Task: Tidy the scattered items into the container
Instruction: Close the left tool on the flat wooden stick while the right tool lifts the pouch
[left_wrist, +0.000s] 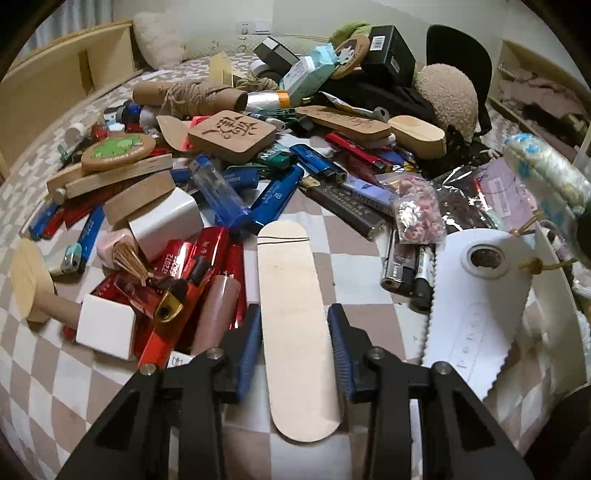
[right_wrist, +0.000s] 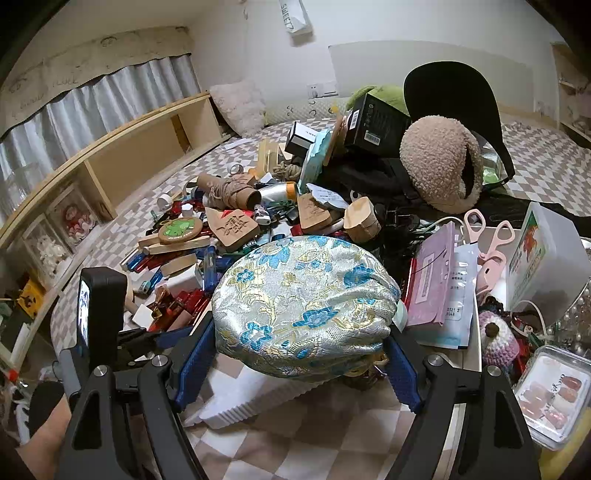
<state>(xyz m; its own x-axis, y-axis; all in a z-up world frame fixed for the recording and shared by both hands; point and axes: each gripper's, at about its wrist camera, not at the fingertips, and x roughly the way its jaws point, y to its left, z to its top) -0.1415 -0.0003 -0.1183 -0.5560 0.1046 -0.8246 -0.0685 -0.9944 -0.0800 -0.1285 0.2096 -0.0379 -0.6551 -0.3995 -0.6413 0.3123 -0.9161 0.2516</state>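
Scattered items (left_wrist: 229, 177) mostly remain on the bed; left gripper (left_wrist: 295, 354) clamps a wooden slat (left_wrist: 291, 325), right gripper (right_wrist: 295, 354) a brocade pouch (right_wrist: 303, 302).

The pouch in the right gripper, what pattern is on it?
The pouch is silvery brocade with blue flowers and gold vines, clearest in the right wrist view.

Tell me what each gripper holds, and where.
Left gripper: flat pale wooden stick, pinched across its width. Right gripper: silver-blue floral brocade pouch, clamped at its sides.
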